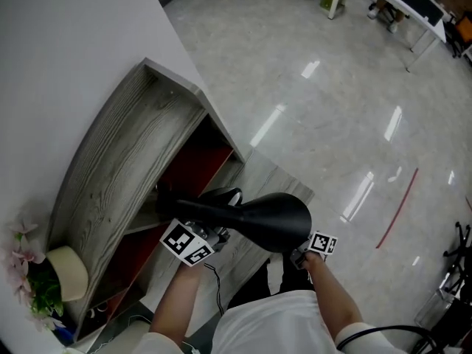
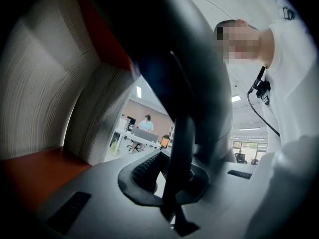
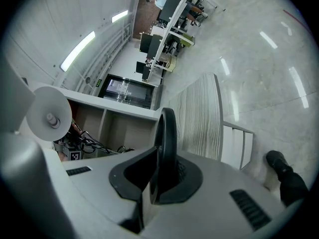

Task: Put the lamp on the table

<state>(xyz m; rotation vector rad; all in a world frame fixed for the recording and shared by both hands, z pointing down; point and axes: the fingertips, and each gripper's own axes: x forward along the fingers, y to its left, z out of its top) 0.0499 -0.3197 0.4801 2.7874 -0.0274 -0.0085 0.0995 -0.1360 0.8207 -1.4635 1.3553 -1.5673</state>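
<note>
A black lamp with a wide cone shade hangs in the air in front of the grey wood-grain shelf table, held from both sides. My left gripper sits at the narrow end of the shade. In the left gripper view that gripper is shut on the lamp's thin black stem, and the dark shade fills the frame above. Mostly hidden under the shade's wide end, my right gripper is shut, as the right gripper view shows, on a thin black round rim of the lamp. The shade's white inside shows at the left there.
The shelf unit has red inner compartments and stands against a white wall. A beige pot with pink flowers sits at its near left end. The glossy floor spreads to the right, with white desks far off.
</note>
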